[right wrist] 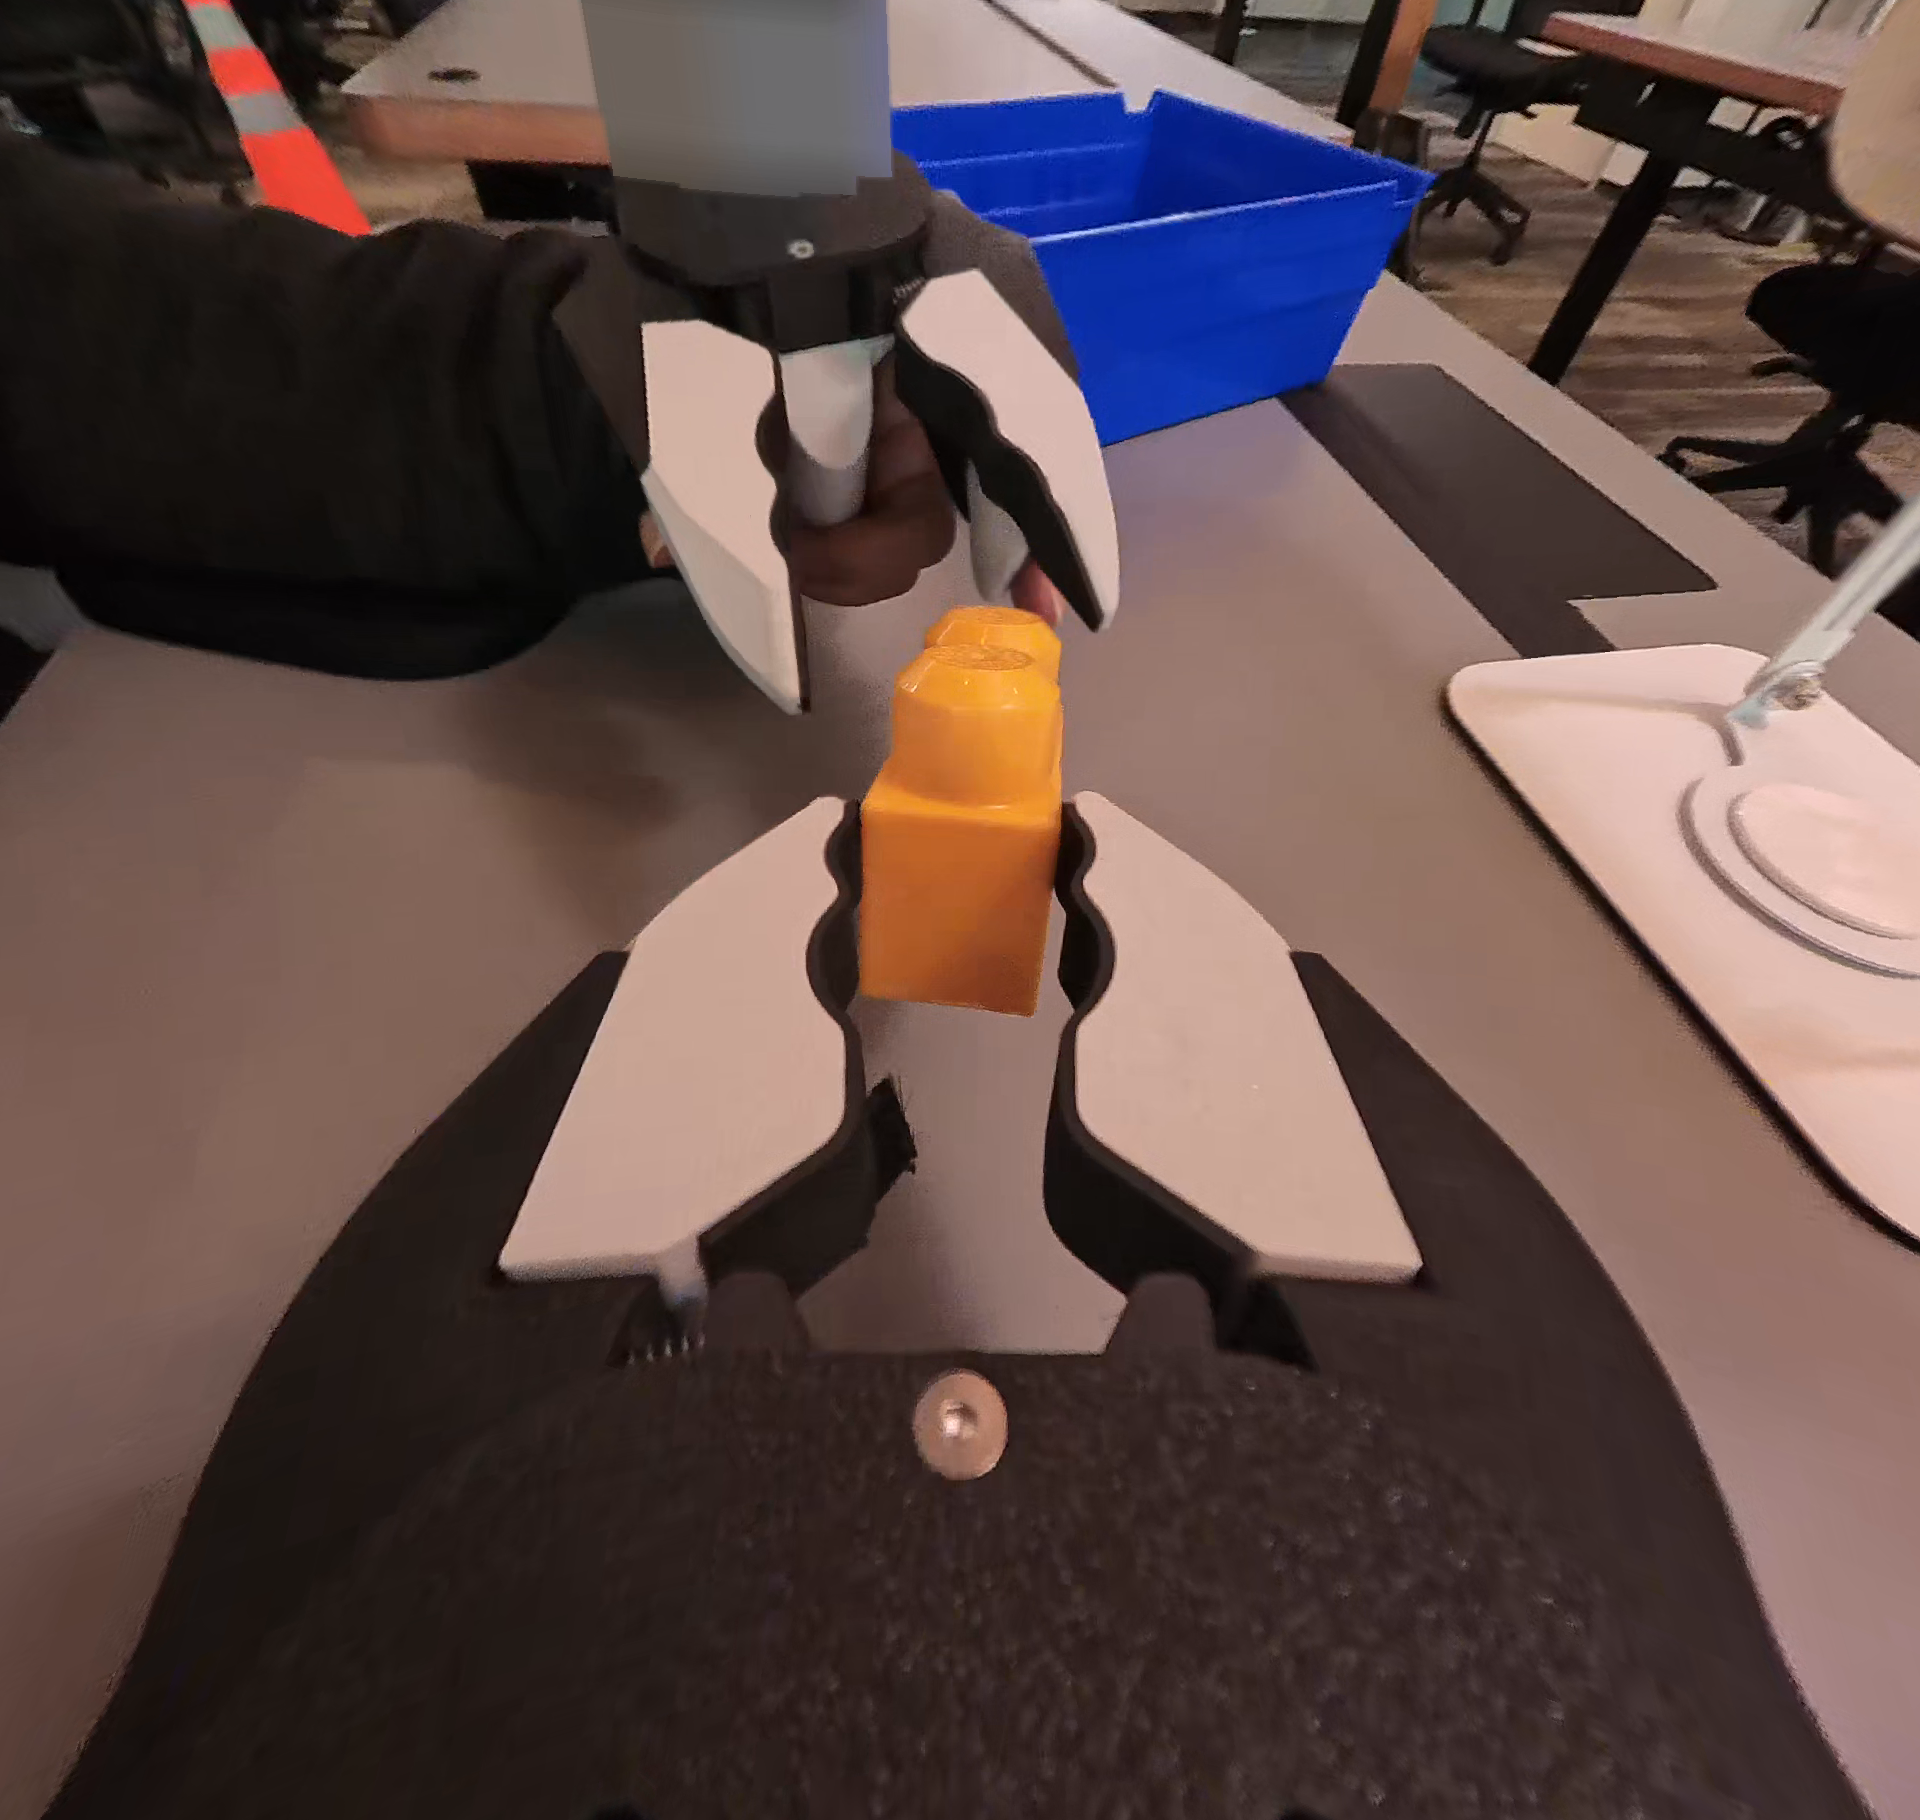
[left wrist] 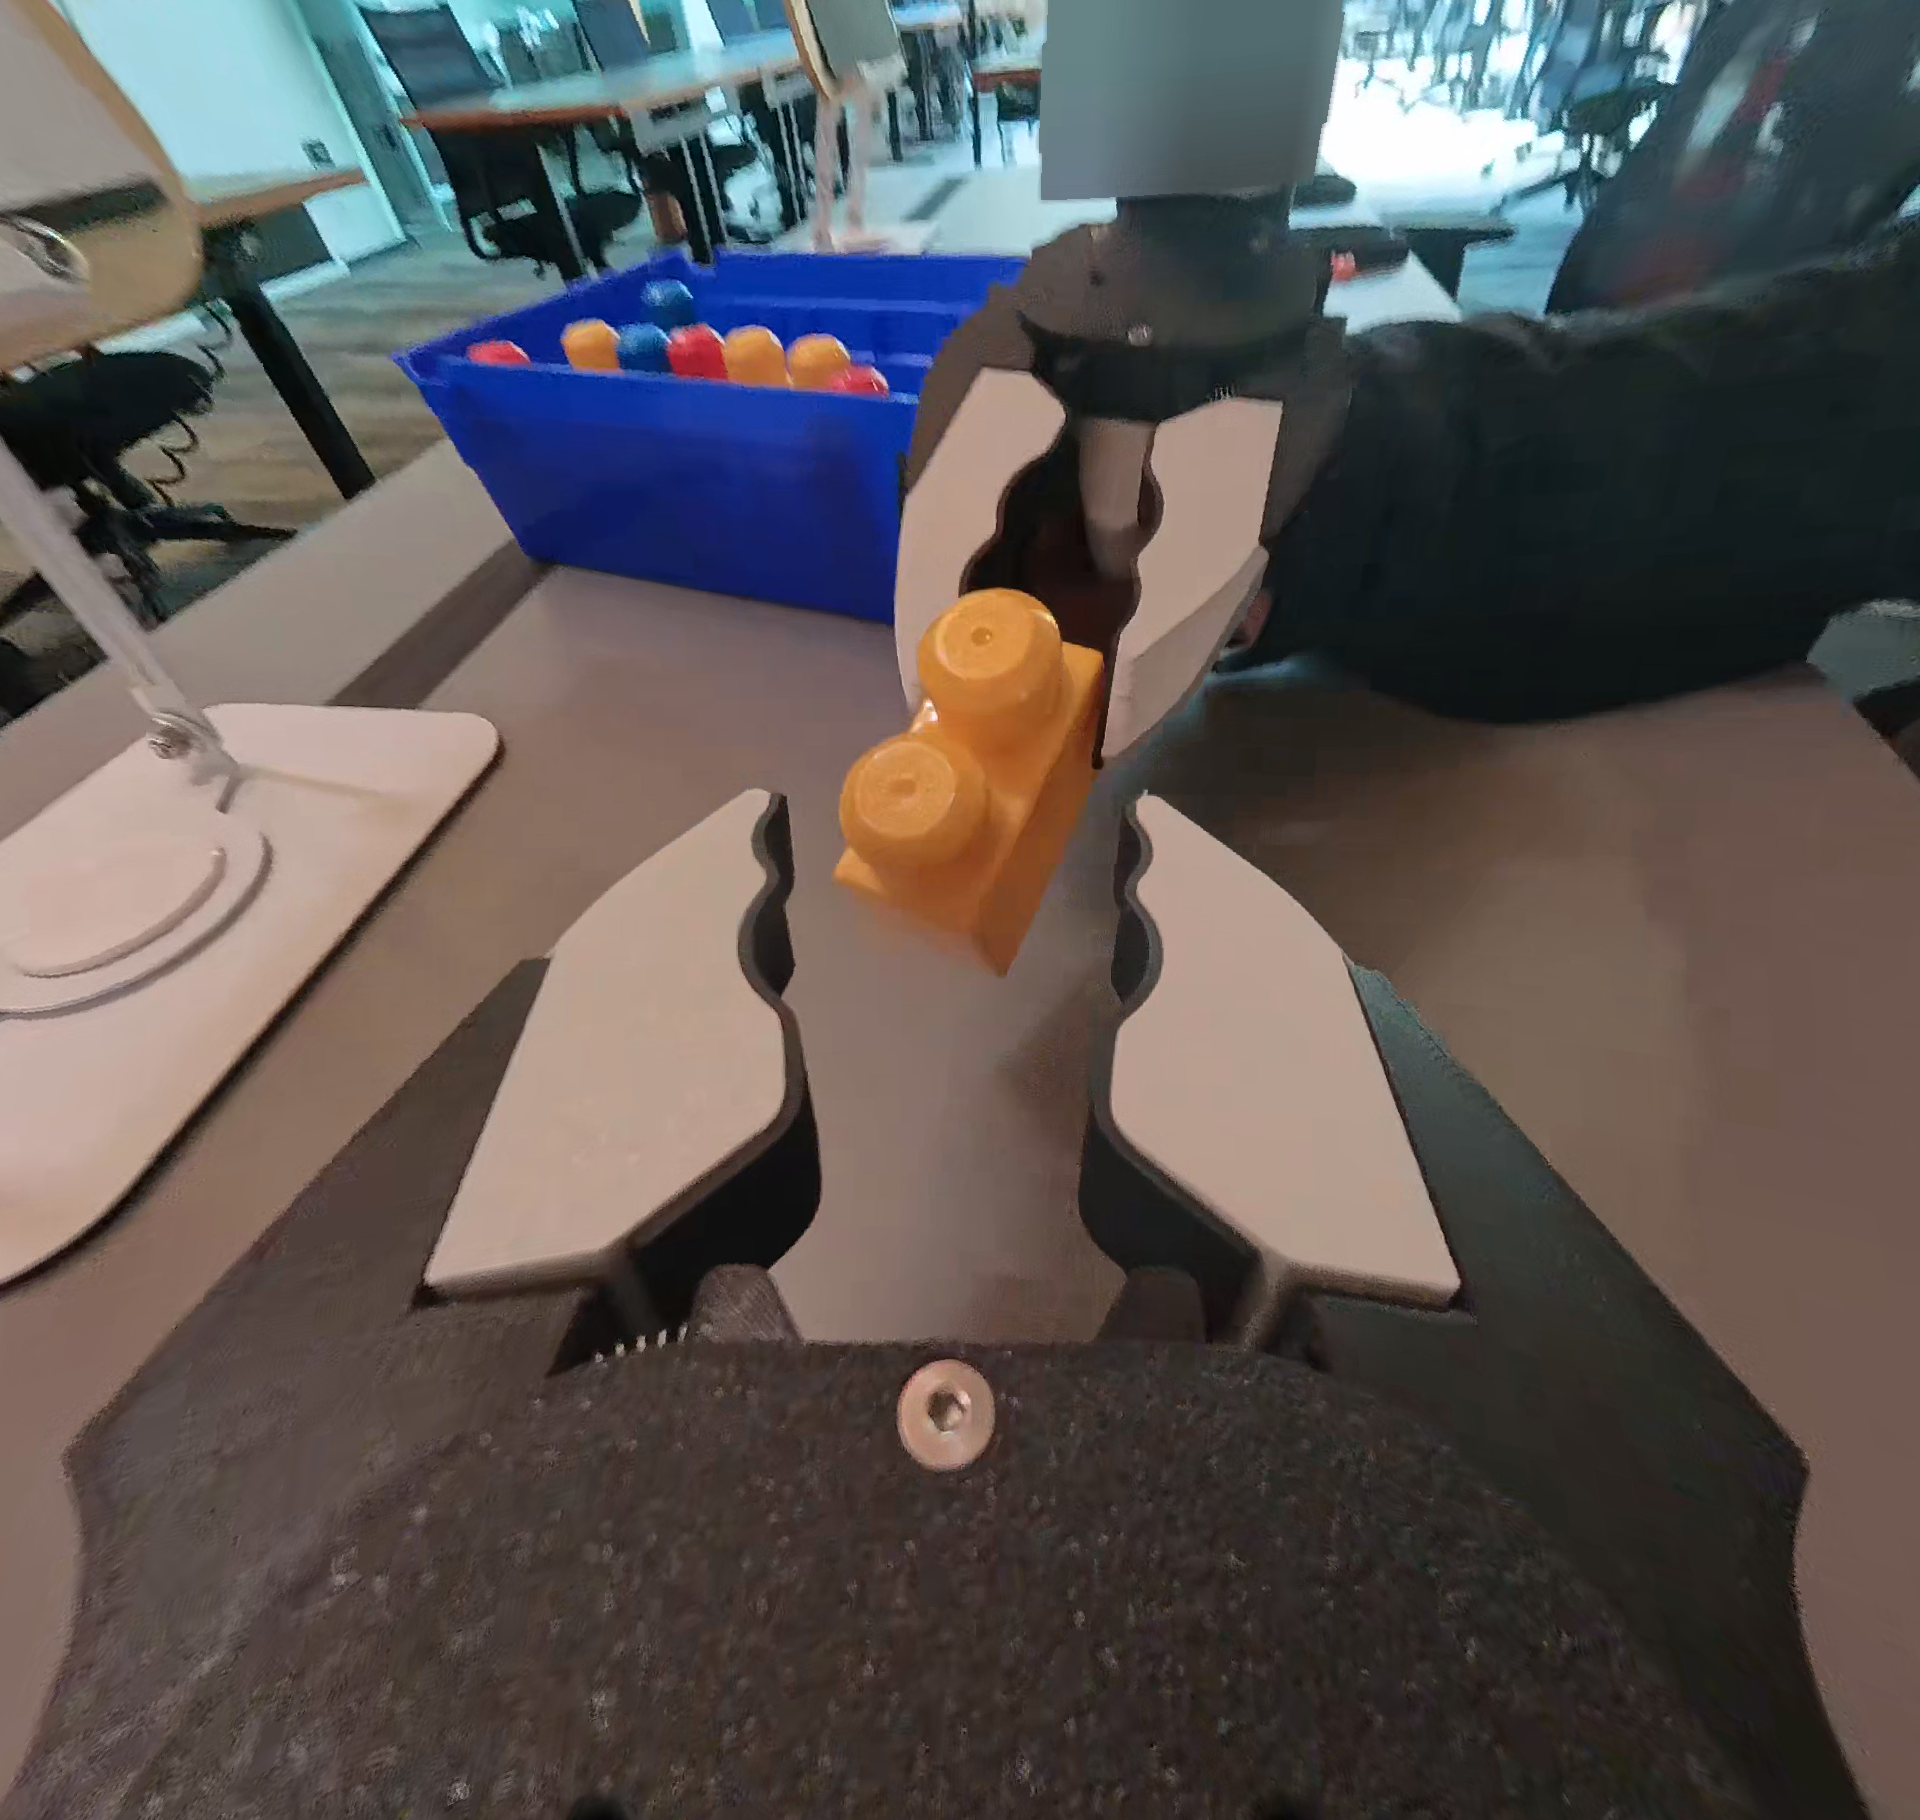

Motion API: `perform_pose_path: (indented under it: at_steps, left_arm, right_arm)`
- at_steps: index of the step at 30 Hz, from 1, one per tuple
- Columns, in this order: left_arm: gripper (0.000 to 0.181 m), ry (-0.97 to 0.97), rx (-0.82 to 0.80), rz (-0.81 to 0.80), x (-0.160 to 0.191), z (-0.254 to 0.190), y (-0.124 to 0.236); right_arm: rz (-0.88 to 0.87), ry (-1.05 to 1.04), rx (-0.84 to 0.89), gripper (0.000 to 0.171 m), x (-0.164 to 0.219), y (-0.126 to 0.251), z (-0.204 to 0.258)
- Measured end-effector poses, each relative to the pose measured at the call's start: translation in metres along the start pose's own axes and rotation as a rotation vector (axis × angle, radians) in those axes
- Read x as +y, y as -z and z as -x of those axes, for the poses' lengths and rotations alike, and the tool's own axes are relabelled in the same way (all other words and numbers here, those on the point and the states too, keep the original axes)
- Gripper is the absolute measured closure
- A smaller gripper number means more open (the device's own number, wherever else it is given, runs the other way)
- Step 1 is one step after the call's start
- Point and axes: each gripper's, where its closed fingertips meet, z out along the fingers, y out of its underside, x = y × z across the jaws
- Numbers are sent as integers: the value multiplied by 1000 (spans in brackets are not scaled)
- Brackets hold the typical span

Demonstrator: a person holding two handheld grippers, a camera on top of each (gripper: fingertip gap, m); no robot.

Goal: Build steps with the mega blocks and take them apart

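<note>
An orange two-stud mega block point(right wrist: 951, 897) is clamped between my right gripper's point(right wrist: 961, 814) fingers and held a little above the grey table point(right wrist: 416, 887). In the left wrist view the block point(left wrist: 966, 794) hangs tilted, studs toward that camera, with the right gripper point(left wrist: 1018, 721) gripping it from the far side. My left gripper point(left wrist: 956, 809) is open and empty, with its tips just short of the block's near end. In the right wrist view the left gripper point(right wrist: 940, 658) faces me, its fingers spread just beyond the far stud.
A blue bin point(left wrist: 675, 492) at the table's far edge holds several red, blue and orange blocks; it also shows in the right wrist view point(right wrist: 1195, 316). A white lamp base point(left wrist: 208, 887) point(right wrist: 1714, 835) lies beside the work spot. An orange cone point(right wrist: 249, 97) stands beyond. My left and right fingertips are right by each other. Left tips and right tips are each some 25 cm from the white lamp base point(right wrist: 1714, 835).
</note>
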Motion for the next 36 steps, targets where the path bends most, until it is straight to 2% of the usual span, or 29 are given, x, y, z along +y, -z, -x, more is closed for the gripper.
perform_pose_path:
  at_steps: [6,8,9,15,30,36]
  left_arm:
    - [120,-11,74,153,35,-14,-14]
    - [129,-6,100,127,32,-19,-15]
    - [140,-4,119,103,28,-22,-13]
    - [141,-24,123,116,22,-23,-9]
    - [143,-20,127,416,76,-25,-14]
    - [143,-29,127,482,85,-28,-14]
  right_arm:
    - [-21,7,-94,136,0,-5,17]
    - [-54,4,-117,136,-6,-4,21]
    - [-68,5,-125,136,-8,-4,23]
    - [-81,-7,-138,136,-10,-2,23]
    - [308,-8,-113,136,57,-18,21]
    - [412,-3,-105,136,68,-19,23]
